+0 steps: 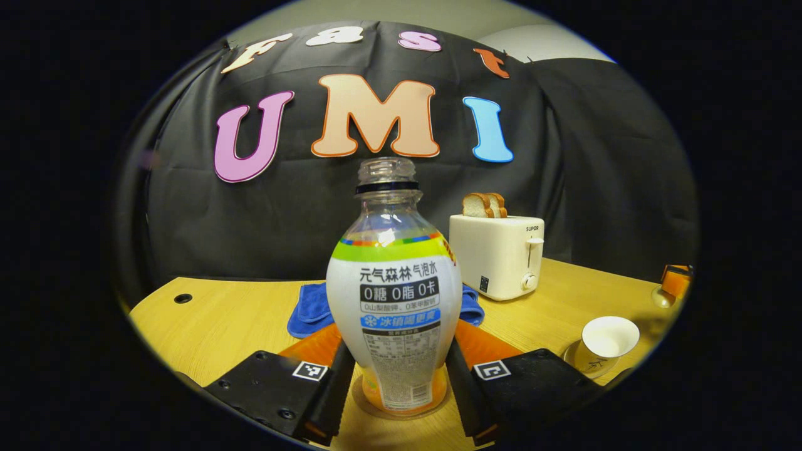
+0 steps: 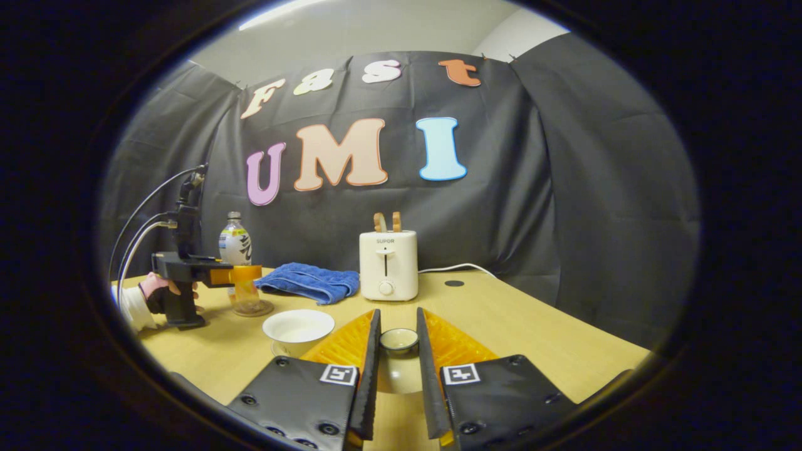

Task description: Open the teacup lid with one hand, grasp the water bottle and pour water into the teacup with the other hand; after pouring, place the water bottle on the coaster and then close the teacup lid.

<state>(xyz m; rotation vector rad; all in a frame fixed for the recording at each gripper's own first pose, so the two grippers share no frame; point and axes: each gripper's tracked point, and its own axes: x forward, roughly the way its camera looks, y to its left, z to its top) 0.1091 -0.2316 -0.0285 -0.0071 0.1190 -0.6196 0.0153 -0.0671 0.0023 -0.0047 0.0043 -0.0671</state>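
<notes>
left gripper fingers clamped on water bottle, upright on the coaster near the table's left edge. right gripper fingers pinched on the teacup lid, held off the open teacup, seen between both, mid-table. toaster and blue towel at back edge.

The toaster carries the brand SUPOR up front. The water bottle label reads 元气森林 气泡水, then 0糖 0脂 0卡 beneath; the blue band below looks like 冰镇, smaller print too blurred.
</notes>
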